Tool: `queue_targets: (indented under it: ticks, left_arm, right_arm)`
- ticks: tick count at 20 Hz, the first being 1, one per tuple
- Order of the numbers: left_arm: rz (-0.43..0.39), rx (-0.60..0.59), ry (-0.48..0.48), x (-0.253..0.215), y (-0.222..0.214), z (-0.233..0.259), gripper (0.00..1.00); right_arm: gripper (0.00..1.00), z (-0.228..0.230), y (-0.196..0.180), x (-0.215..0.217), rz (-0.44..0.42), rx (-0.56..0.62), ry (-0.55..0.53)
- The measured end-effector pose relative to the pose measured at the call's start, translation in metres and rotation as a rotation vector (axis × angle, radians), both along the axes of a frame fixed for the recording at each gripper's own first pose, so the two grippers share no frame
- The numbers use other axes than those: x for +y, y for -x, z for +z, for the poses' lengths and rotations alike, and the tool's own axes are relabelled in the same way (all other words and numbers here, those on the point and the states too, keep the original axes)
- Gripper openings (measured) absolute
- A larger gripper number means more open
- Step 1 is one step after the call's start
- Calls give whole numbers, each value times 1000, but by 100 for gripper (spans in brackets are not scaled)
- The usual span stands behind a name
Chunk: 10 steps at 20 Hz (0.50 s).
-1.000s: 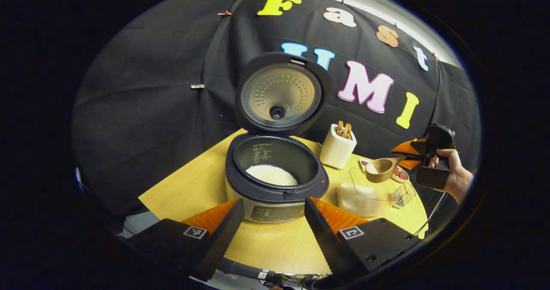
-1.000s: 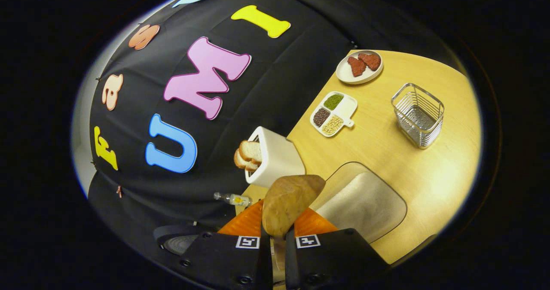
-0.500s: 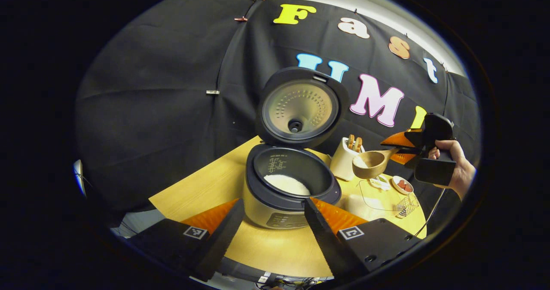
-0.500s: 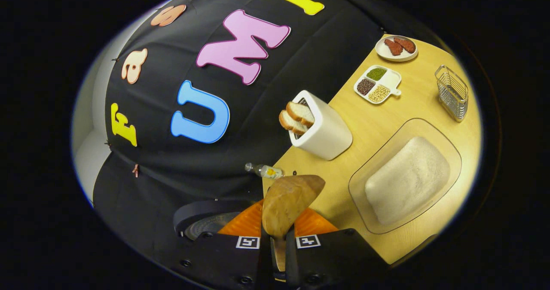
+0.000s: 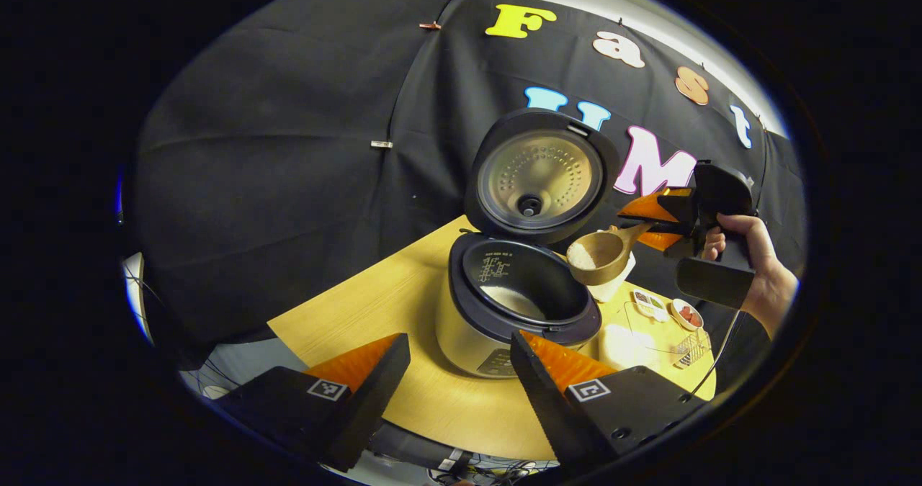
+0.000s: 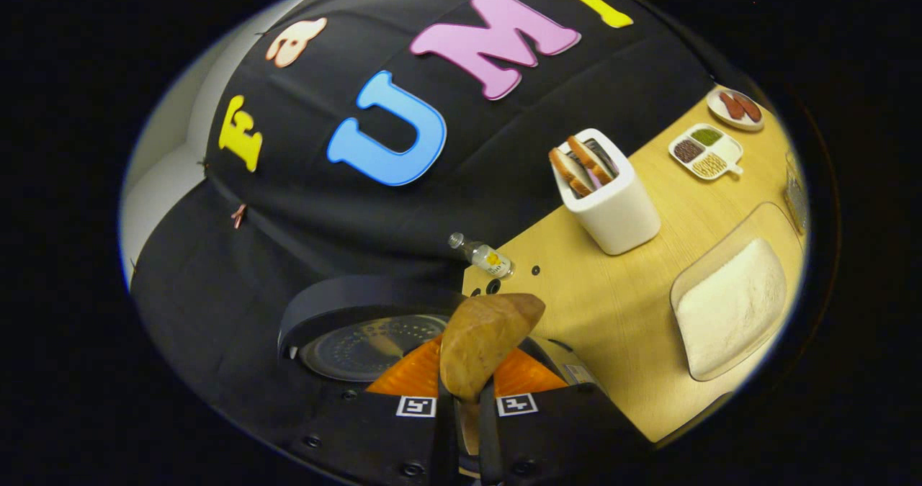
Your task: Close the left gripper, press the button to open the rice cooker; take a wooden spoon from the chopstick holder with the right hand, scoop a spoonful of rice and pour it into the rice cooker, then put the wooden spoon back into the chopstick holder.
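The rice cooker stands open on the wooden table, its lid upright and white rice low in the pot. A wooden spoon with rice in its bowl hangs just above the cooker's right rim. My right gripper, held by a hand, is shut on the spoon's handle. In the right gripper view the spoon juts from my right gripper, over the cooker's lid. The white chopstick holder holds wooden utensils. My left gripper is open in front of the cooker.
A clear tray of rice lies right of the cooker. A small bottle lies at the table's back edge. A divided dish of beans, a plate of red pieces and a wire basket sit farther right.
The right gripper has carried the loaded spoon from above the rice tray leftward and up to the cooker's rim. The left gripper has drifted left, staying open.
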<state>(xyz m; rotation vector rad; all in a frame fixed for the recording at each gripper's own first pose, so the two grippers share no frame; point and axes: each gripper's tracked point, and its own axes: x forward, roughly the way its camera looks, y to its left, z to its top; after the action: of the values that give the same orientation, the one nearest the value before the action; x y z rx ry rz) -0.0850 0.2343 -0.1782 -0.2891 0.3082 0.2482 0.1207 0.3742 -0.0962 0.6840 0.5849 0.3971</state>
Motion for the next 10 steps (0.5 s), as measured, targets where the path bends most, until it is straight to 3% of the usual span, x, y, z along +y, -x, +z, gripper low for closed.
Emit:
queue_targets:
  ticks: [5,10]
  left_arm:
    - [12,29,11,6,5,-10,95]
    - [7,40,9,4,3,-12,95]
  right_arm:
    - [16,4,3,40,163,-204,194]
    - [16,-11,29,71,355,-378,378]
